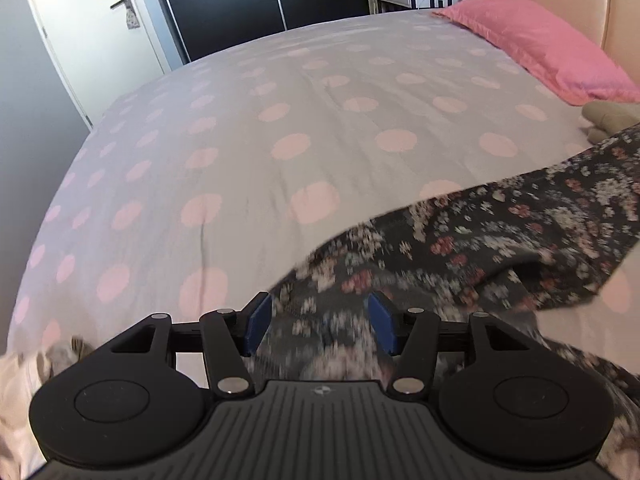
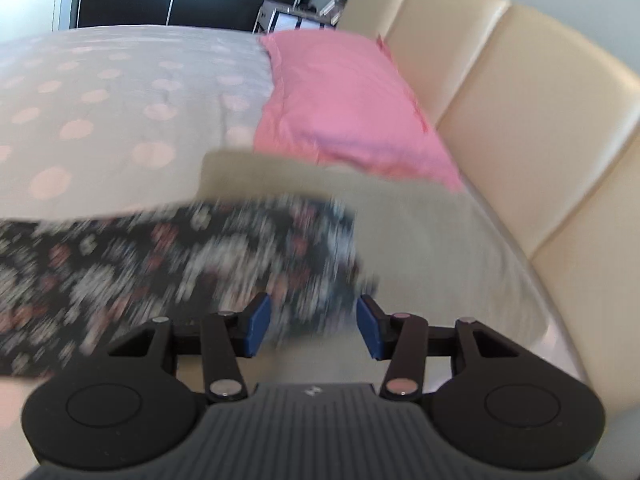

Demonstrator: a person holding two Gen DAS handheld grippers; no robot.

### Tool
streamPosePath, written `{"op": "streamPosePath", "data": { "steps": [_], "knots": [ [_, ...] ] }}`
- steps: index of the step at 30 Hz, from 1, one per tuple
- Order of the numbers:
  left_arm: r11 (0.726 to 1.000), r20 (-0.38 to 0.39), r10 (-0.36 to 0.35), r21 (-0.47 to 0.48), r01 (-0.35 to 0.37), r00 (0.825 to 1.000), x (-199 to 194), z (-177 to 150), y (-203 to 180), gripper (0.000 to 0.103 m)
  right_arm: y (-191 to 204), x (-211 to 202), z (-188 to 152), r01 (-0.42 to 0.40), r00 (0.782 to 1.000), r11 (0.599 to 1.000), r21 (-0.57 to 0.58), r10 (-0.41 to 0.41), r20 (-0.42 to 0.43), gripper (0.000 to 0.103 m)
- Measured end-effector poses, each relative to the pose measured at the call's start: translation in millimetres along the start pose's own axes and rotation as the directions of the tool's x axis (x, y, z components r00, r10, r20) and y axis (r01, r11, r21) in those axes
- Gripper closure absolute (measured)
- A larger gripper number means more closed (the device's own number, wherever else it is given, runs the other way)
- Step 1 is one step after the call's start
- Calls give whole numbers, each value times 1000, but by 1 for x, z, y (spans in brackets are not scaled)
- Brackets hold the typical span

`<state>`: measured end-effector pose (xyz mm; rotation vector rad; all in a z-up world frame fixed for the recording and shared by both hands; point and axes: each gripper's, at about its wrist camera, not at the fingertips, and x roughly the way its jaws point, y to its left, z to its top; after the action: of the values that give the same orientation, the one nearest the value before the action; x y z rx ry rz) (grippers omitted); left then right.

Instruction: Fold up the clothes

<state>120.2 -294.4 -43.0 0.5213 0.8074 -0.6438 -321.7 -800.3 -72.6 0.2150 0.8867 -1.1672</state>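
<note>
A dark floral garment (image 1: 500,240) lies across the polka-dot bedspread (image 1: 280,140), blurred by motion. One end runs between the blue fingers of my left gripper (image 1: 320,326), whose jaws stand open around the cloth. In the right wrist view the same floral garment (image 2: 160,256) stretches left, its near end between the open jaws of my right gripper (image 2: 314,326). It lies over a folded beige garment (image 2: 400,216).
A pink pillow (image 2: 340,108) lies by the cream padded headboard (image 2: 520,100). The pillow also shows in the left wrist view (image 1: 540,44). A beige cloth (image 1: 608,118) lies beside it. A pale garment (image 1: 20,380) sits at the bed's near left edge. A door and dark wardrobe stand beyond.
</note>
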Motion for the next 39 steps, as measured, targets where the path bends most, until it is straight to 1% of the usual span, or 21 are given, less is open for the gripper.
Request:
{"op": "streamPosePath", "data": {
  "steps": [2,5,7,9,13,14,17,18,20,23,24,26,27,29,30,32,35,36,37,38,39],
  "knots": [
    [1000,-15,-16,-20,15,1000,-16,-19,5,51,-6,-11,-23,-29,999,999,45,30,-37,52],
    [998,-89,-40,-55,35,995,-24,-51,7,52,-18,-21,-56,-47,995,992,116,57,-83,52],
    [995,-134,-60,-82,50,989,-24,-74,6,52,-28,-20,-75,-58,988,982,182,82,-131,52],
    [990,-171,-90,-124,69,981,-20,-98,5,51,-34,-17,-93,-91,974,969,228,135,-183,52],
    [976,-244,-139,-199,91,960,-7,-138,3,52,-44,-10,-129,-149,934,940,308,236,-269,52],
    [976,-251,-140,-200,90,958,-7,-143,1,52,-45,-8,-138,-153,924,936,316,249,-290,52],
    [976,-267,-141,-199,88,953,-5,-157,-7,53,-49,-1,-160,-115,909,944,311,226,-350,52],
    [976,-273,-141,-199,88,952,-5,-161,-9,53,-53,1,-166,-124,898,934,335,249,-362,52],
    [974,-280,-141,-210,83,950,-4,-168,-13,53,-62,2,-175,-156,876,894,421,322,-359,52],
    [967,-287,-141,-245,70,948,-2,-174,-16,53,-67,-1,-177,-188,871,855,483,373,-321,53],
    [965,-293,-142,-254,67,946,-1,-177,-17,53,-66,-2,-177,-205,864,846,493,393,-314,53],
    [966,-294,-135,-253,59,946,-1,-181,-18,52,-58,-1,-177,-236,846,839,490,426,-322,54],
    [966,-295,-131,-252,55,947,-1,-182,-18,50,-51,-1,-176,-239,843,851,468,422,-335,58],
    [962,-299,-125,-272,41,946,-2,-184,-15,48,-36,-2,-174,-230,850,891,391,379,-366,67],
    [958,-302,-124,-285,34,945,-3,-185,-14,45,-29,-3,-174,-220,857,911,350,351,-376,75],
    [957,-308,-117,-289,24,944,-4,-186,-14,43,-22,-7,-174,-217,865,928,303,327,-380,88],
    [961,-324,-95,-278,1,941,-3,-185,-17,43,-21,-14,-173,-209,876,934,291,311,-368,93],
    [961,-329,-92,-277,-3,940,-3,-184,-18,45,-25,-16,-173,-201,883,936,288,301,-361,94],
    [961,-333,-88,-276,-8,939,-3,-183,-19,49,-26,-20,-173,-186,890,941,282,283,-357,94],
    [962,-334,-94,-271,0,938,-5,-182,-21,57,-28,-23,-172,-171,897,945,278,266,-352,94],
    [967,-336,-88,-256,-1,938,-8,-180,-23,60,-32,-27,-172,-155,903,948,280,250,-348,95]
  ]
}}
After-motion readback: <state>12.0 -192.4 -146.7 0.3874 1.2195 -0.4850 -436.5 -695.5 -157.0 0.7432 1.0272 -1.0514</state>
